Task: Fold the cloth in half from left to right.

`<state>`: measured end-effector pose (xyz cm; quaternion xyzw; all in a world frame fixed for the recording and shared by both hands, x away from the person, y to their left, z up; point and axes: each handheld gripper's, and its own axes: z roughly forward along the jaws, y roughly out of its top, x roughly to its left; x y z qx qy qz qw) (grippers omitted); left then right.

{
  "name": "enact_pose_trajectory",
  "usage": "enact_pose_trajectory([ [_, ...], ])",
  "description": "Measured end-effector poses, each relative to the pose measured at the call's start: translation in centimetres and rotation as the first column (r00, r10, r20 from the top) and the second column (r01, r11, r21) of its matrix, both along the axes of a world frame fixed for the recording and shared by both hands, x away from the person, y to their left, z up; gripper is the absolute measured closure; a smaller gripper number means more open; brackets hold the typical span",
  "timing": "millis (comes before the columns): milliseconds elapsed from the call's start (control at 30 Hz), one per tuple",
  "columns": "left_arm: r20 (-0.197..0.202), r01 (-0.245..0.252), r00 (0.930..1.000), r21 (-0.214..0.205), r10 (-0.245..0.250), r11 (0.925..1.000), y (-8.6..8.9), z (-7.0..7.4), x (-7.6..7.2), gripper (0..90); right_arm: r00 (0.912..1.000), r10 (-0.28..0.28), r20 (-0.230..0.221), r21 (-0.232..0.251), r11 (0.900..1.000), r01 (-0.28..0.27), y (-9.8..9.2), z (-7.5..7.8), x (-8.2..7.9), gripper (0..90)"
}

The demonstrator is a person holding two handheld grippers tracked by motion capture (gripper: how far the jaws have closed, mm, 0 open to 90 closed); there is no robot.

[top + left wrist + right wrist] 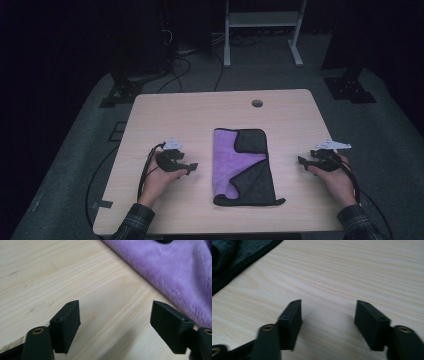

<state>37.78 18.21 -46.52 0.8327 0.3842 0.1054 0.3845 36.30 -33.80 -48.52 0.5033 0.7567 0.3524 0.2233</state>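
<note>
Here we note 1 folded cloth [240, 167], purple on its left half with dark grey folded over the right, lying flat near the middle of the pale wooden worktop [165, 110]. It sits between the 2 tongs, touching neither. The left tongs [192, 167] rest to the cloth's left, near its purple edge, tips turned toward it. In the left gripper view the purple pile [175, 272] fills the upper right, just past the right pad, and we see bare wood between the 2 pads [66, 325]: jaws apart, nothing held. The right tongs [302, 161] lie farther off on the cloth's right side. In the right gripper view the dark grey edge [234, 257] lies at upper left; jaws apart over bare wood.
</note>
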Motion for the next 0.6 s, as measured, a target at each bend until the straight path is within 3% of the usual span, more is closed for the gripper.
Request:
enact_pose_trajectory([
  [67,-0.004,0.001,1.0000,0.015,-0.001,0.9999,0.5,-0.3,-0.1,21.0,0.9998,0.017,-0.003,0.004,0.9998,-0.017,-0.1,0.2,0.0,52.4],
  [133,0.004,-0.004,1.0000,0.027,0.004,0.9996,0.9,-0.5,-0.1,20.1,0.9995,0.033,0.001,0.022,0.9992,-0.033,0.1,0.5,0.2,53.9],
  [267,0.023,-0.012,0.9997,0.050,0.010,0.9987,1.7,-0.8,-0.4,19.1,0.9971,0.073,0.022,0.050,0.9960,-0.074,0.8,1.5,0.5,54.6],
  [367,0.028,-0.011,0.9996,0.040,0.010,0.9991,2.0,-1.0,-0.4,18.9,0.9953,0.093,0.028,0.061,0.9937,-0.095,1.3,2.1,0.8,55.3],
  [600,0.066,0.005,0.9978,0.070,-0.010,0.9975,2.0,-1.3,-0.5,14.7,0.9785,0.196,0.066,0.080,0.9765,-0.200,4.1,4.2,1.9,55.0],
])
